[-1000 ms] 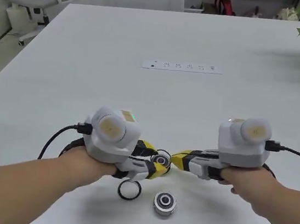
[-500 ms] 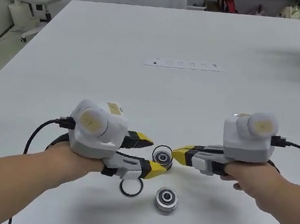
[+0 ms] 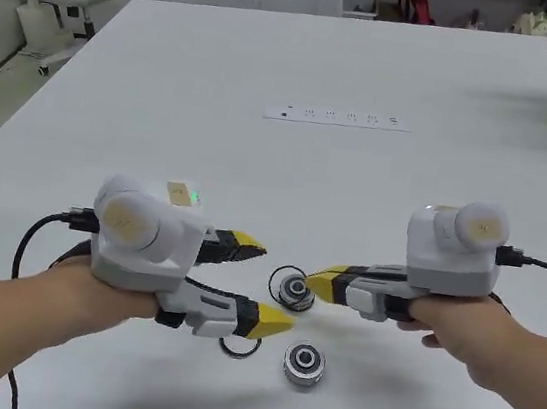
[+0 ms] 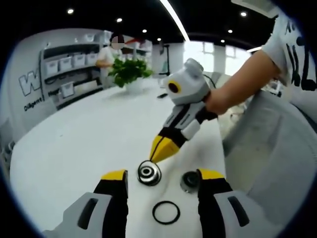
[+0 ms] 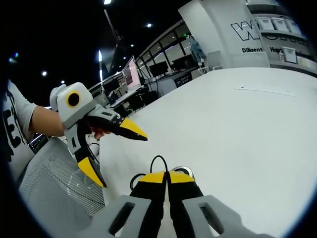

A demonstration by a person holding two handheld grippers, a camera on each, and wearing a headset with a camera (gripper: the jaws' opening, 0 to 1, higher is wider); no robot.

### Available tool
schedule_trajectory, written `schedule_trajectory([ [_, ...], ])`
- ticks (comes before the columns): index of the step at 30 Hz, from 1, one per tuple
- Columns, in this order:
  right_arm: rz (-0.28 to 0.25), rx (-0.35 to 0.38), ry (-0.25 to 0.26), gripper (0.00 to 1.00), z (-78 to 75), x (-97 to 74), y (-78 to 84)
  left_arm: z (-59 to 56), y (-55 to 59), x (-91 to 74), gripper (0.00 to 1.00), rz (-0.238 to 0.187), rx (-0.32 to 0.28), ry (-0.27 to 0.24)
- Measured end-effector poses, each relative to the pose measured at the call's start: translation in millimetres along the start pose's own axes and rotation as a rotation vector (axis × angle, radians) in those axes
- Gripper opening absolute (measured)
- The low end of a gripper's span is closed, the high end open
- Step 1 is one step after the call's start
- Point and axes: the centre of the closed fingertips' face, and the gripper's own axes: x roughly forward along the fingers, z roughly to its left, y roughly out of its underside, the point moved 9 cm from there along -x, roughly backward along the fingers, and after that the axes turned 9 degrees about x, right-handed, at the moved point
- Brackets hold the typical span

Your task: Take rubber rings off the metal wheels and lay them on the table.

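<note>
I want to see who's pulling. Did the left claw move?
Yes. The left gripper has drawn back leftwards, away from the loose wheel on the table, and its jaws stand open.

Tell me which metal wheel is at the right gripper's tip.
The farther wheel, at the tips of the right gripper; the other wheel lies apart on the table, nearer the person.

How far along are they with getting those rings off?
One loose ring already lies beside a bare wheel. The right tongs seem shut on a second ring, half off its wheel; the left tongs are open. That ring remains to be laid down.
</note>
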Motion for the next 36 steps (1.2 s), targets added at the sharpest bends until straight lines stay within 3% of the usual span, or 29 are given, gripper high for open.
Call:
schedule_trajectory([
  [10,0.025,0.002,-0.045,0.0,8.8,4.9,1.7,-6.6,3.4,-14.0,0.64,0.01,0.042,0.012],
  [20,0.065,0.02,-0.092,0.0,20.1,12.3,6.1,-8.8,8.6,-29.2,0.72,0.005,0.03,0.005],
  [36,0.13,0.031,-0.132,0.0,32.8,26.6,13.9,-9.4,24.2,-53.4,0.8,0.04,0.003,-0.032],
])
